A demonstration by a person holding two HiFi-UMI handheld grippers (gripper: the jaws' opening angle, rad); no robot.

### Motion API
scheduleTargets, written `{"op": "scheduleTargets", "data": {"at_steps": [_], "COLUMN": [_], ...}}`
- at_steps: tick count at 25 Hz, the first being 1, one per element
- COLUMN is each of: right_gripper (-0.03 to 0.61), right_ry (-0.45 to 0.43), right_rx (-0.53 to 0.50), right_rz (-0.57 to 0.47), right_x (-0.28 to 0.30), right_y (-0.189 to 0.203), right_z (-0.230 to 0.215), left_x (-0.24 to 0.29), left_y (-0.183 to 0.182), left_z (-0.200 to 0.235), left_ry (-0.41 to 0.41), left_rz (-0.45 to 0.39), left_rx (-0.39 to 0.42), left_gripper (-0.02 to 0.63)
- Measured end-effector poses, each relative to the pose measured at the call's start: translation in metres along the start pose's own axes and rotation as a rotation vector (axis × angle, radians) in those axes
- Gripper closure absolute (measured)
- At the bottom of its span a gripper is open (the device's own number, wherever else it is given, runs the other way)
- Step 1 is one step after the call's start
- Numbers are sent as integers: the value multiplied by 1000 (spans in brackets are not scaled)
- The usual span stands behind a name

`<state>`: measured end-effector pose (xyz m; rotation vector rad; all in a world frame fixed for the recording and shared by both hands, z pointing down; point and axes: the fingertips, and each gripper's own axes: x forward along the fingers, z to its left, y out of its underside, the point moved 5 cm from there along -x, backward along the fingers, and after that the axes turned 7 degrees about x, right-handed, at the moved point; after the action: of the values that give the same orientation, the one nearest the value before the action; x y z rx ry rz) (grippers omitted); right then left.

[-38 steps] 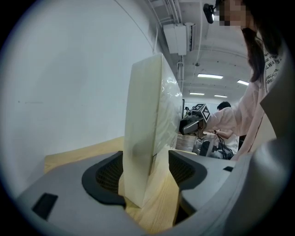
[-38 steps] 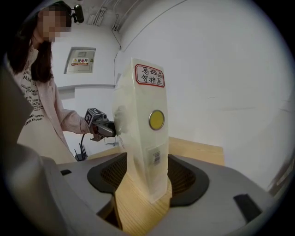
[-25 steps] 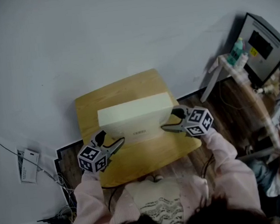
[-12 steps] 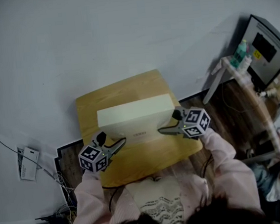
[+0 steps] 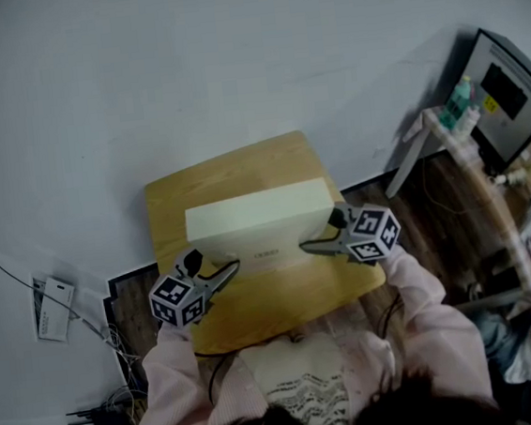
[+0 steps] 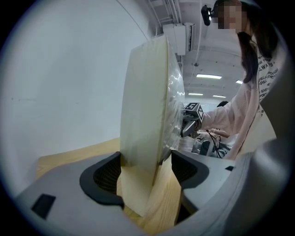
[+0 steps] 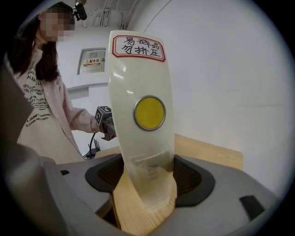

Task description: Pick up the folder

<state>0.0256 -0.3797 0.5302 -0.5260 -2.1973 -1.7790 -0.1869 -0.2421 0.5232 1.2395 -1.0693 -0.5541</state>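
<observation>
Two grippers hold one pale folder (image 5: 257, 217). The left gripper (image 5: 226, 271) is clamped on one end. The right gripper (image 5: 309, 246) is closing, pads touching the other end. The folder stands upright on one wooden table (image 5: 258, 316).

The head view looks steeply down from above the person at 6 o'clock, far enough off to take in the whole table (image 5: 242, 167). The left gripper view sits low and very close at the 9 o'clock end of the folder (image 5: 257, 219), facing 3 o'clock. The right gripper view mirrors it from 3 o'clock, looking over the right gripper (image 7: 147, 177), whose jaws are closing on the folder's end. All three share the folder and table.
</observation>
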Motion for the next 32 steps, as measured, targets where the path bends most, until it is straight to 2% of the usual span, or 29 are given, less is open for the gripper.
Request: {"op": "scheduleTargets", "data": {"at_steps": [16, 32], "right_gripper": [247, 247], "right_ry": [16, 16], "right_rx": [24, 77], "right_rz": [-34, -83], "right_x": [-10, -32], "right_y": [-10, -38], "right_z": [8, 21], "left_x": [-5, -20], "left_y": [-14, -49], "left_z": [-3, -8], "left_ry": [-1, -16], "left_rz": [10, -61], "left_rx": [-5, -17], "left_gripper": [258, 259]}}
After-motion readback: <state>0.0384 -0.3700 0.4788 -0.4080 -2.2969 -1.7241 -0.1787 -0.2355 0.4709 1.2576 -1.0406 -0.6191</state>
